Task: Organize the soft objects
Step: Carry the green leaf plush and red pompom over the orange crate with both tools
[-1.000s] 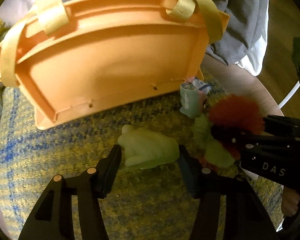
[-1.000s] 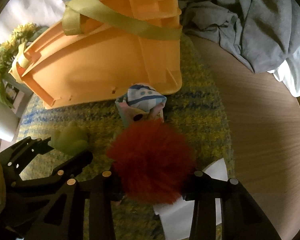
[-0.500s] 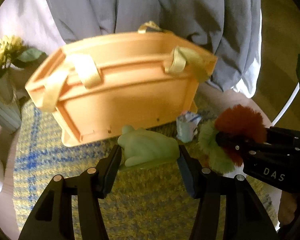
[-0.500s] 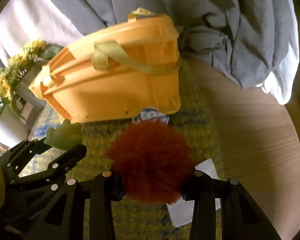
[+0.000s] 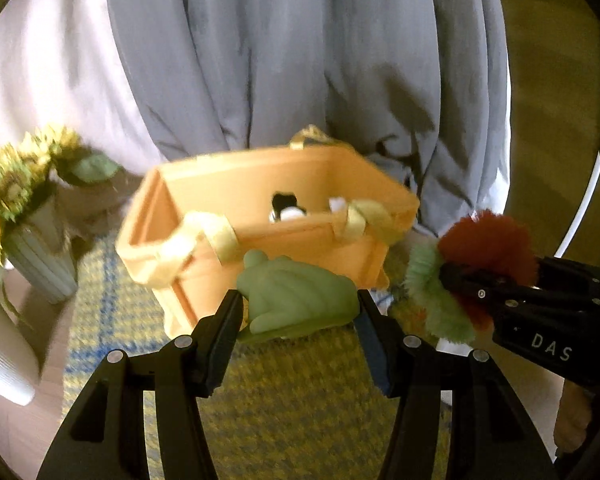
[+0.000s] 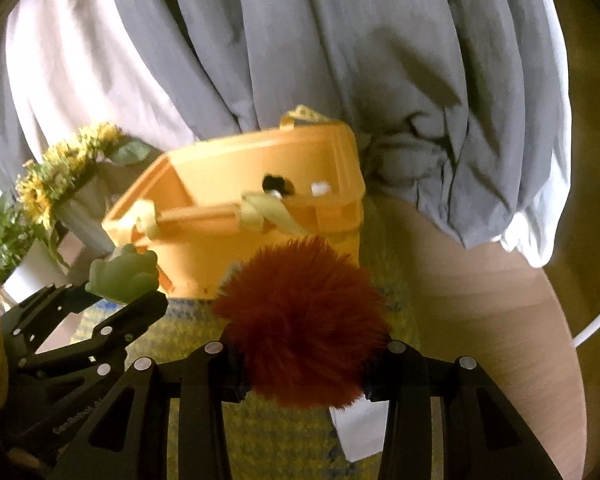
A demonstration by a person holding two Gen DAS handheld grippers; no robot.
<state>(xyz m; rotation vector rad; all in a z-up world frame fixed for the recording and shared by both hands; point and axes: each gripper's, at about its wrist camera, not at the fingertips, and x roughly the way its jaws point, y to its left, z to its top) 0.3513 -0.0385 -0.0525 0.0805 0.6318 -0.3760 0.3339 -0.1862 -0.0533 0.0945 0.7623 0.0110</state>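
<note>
White capital letters "DAS" stand on the black side of the right gripper (image 5: 452, 280), where the left wrist view shows it at the right edge of the frame. In the right wrist view, a line of small pale print runs along the black body of the left gripper (image 6: 122, 294) near the lower left corner, but it is too small and blurred to read with any confidence.

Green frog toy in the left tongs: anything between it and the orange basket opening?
Left wrist view: only the basket's near wall and yellow strap handles stand between the frog and the opening; no other object.
</note>
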